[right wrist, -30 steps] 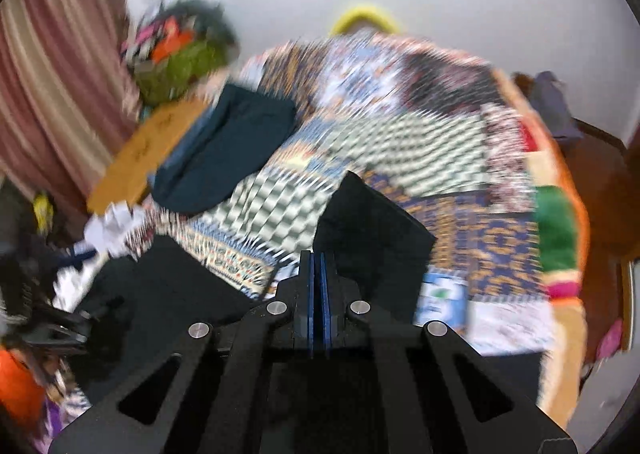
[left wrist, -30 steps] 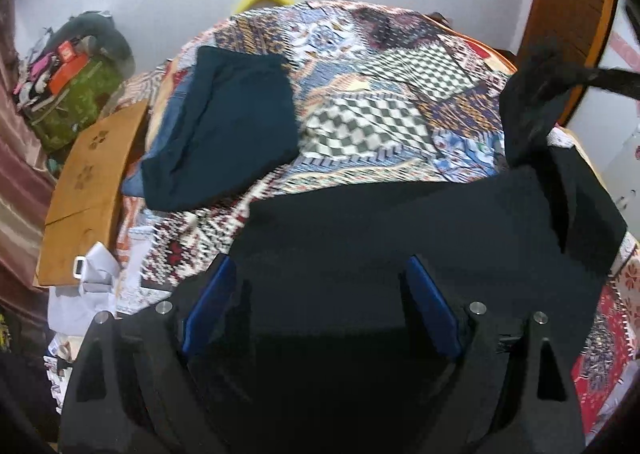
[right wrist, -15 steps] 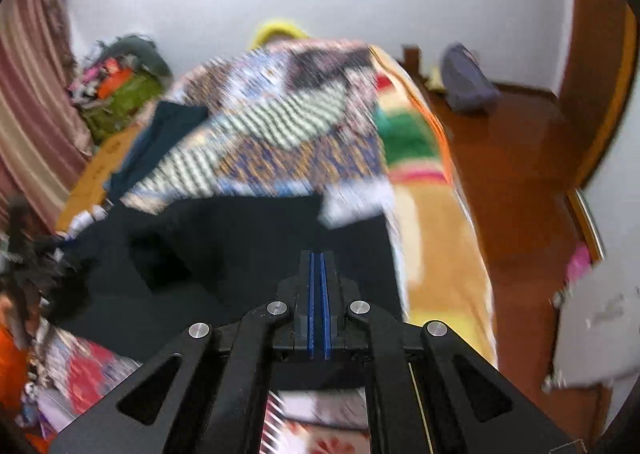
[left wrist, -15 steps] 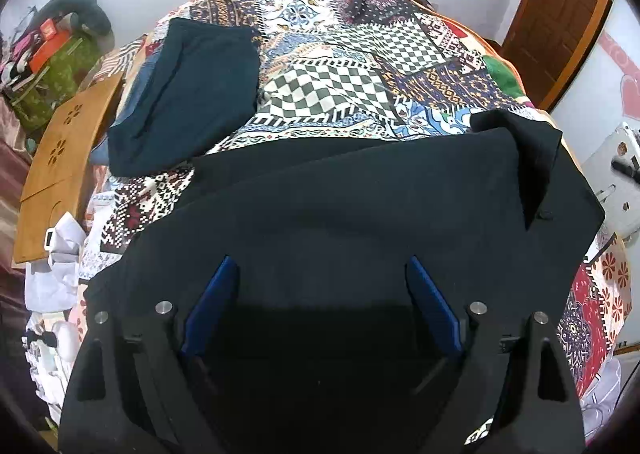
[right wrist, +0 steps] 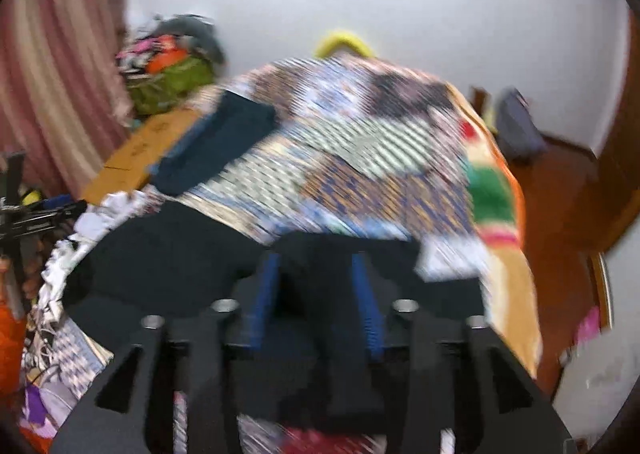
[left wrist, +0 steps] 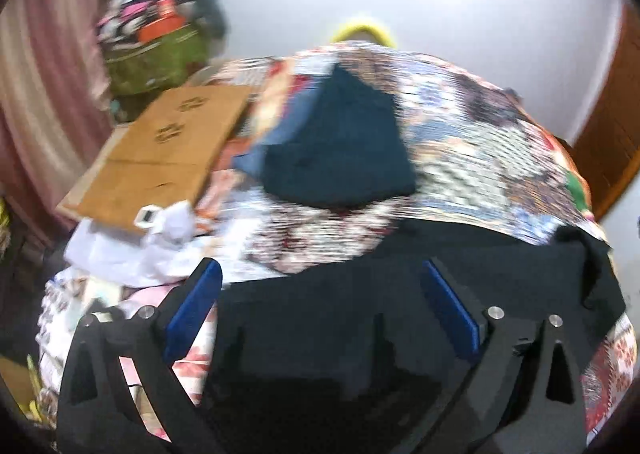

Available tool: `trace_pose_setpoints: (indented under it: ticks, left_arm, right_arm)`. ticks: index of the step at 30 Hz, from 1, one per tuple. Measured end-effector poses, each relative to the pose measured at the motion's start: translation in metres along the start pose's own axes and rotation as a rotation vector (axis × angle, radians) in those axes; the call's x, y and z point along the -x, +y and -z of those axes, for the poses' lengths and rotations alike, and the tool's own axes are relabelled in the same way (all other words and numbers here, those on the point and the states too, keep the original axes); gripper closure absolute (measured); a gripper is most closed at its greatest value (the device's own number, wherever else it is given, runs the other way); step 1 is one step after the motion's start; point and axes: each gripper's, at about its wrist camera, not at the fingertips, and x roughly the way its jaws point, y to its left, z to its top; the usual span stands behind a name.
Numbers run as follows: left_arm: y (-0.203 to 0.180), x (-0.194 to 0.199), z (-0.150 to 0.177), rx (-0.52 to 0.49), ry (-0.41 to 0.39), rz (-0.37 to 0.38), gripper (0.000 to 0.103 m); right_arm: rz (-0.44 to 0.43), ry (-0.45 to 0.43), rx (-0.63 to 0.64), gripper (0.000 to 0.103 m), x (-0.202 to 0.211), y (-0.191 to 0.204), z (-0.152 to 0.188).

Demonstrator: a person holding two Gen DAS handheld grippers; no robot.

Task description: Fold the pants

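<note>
Black pants (left wrist: 400,294) lie spread flat across the near end of the bed (left wrist: 480,157), on the patchwork cover; looks like one fold is down, probably leg over leg, but blur makes the layer count uncertain. Still to do, by my read: at least one more fold across the length, then tidy or stack. A dark teal folded garment (left wrist: 340,149) already sits further up the bed, well apart from the pants; I take that as a finished piece. Left tool (left wrist: 320,290): wide, jaws have just been opening further, fabric lies below and between the blue pads but nothing is pinched. Right tool (right wrist: 316,274): part-way apart, jaws have just been opening, black cloth seen between the pads but no squeeze on it, so released, not holding. View differences: left wrist shows the pants' right edge with a turned-up flap and the wooden board (left wrist: 160,157) beside the bed plus white clutter. Right wrist shows the bed's far side, the orange-green blanket edge (right wrist: 496,205), wooden floor and the other end of the pants (right wrist: 168,254).
</note>
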Motion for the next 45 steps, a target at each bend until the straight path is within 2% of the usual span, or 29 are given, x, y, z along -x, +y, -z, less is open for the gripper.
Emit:
trace_pose_setpoints:
  ticks: [4, 7, 11, 15, 17, 18, 20, 23, 24, 25, 26, 28, 29, 33, 34, 37, 40, 43, 45]
  left_arm:
    - [0.060, -0.022, 0.002, 0.093, 0.073, -0.036, 0.003]
    - [0.101, -0.054, 0.012, 0.188, 0.177, -0.011, 0.003]
    - [0.118, -0.089, 0.029, 0.242, 0.281, 0.050, 0.003]
    - [0.107, -0.119, 0.046, 0.219, 0.380, 0.152, 0.005]
    - [0.096, -0.134, 0.052, 0.198, 0.435, 0.202, 0.018]
    - [0.094, -0.139, 0.055, 0.195, 0.452, 0.228, 0.021]
    - [0.088, -0.148, 0.059, 0.204, 0.474, 0.281, 0.033]
    - [0.083, -0.152, 0.059, 0.207, 0.471, 0.344, 0.047]
    - [0.081, -0.151, 0.059, 0.198, 0.465, 0.351, 0.049]
    - [0.081, -0.150, 0.059, 0.194, 0.459, 0.347, 0.053]
    - [0.080, -0.150, 0.057, 0.184, 0.454, 0.340, 0.062]
    - [0.081, -0.146, 0.055, 0.157, 0.431, 0.314, 0.074]
    - [0.082, -0.145, 0.053, 0.143, 0.416, 0.303, 0.080]
    - [0.079, -0.138, 0.034, 0.065, 0.327, 0.204, 0.091]
    - [0.078, -0.138, 0.027, 0.049, 0.307, 0.178, 0.091]
    - [0.073, -0.143, 0.002, -0.031, 0.216, 0.028, 0.090]
    - [0.069, -0.157, -0.014, -0.062, 0.190, -0.057, 0.087]
    - [0.072, -0.165, -0.022, -0.065, 0.198, -0.122, 0.073]
    - [0.078, -0.156, -0.023, -0.045, 0.176, -0.141, 0.063]
  right_arm:
    - [-0.098, -0.005, 0.099, 0.047, -0.032, 0.056, -0.030]
    - [-0.160, 0.035, 0.159, 0.046, -0.067, 0.092, -0.044]
    - [-0.191, 0.119, 0.250, 0.046, -0.118, 0.134, -0.051]
    - [-0.208, 0.221, 0.315, 0.046, -0.164, 0.161, -0.053]
    - [-0.208, 0.281, 0.347, 0.046, -0.191, 0.170, -0.052]
    - [-0.210, 0.309, 0.360, 0.046, -0.204, 0.174, -0.052]
    - [-0.211, 0.358, 0.378, 0.046, -0.225, 0.182, -0.052]
    - [-0.219, 0.435, 0.387, 0.046, -0.254, 0.188, -0.049]
    - [-0.231, 0.456, 0.387, 0.049, -0.259, 0.191, -0.047]
    - [-0.243, 0.469, 0.387, 0.052, -0.265, 0.192, -0.045]
    - [-0.246, 0.468, 0.391, 0.056, -0.268, 0.194, -0.044]
    - [-0.248, 0.440, 0.398, 0.071, -0.267, 0.197, -0.044]
    - [-0.226, 0.426, 0.399, 0.088, -0.267, 0.197, -0.045]
    - [-0.214, 0.375, 0.405, 0.095, -0.263, 0.193, -0.049]
    - [-0.199, 0.352, 0.414, 0.095, -0.263, 0.194, -0.053]
    - [-0.149, 0.293, 0.398, 0.095, -0.267, 0.195, -0.067]
    - [-0.080, 0.244, 0.371, 0.094, -0.275, 0.198, -0.082]
    - [-0.011, 0.222, 0.376, 0.093, -0.273, 0.201, -0.088]
    - [-0.020, 0.220, 0.354, 0.091, -0.261, 0.194, -0.092]
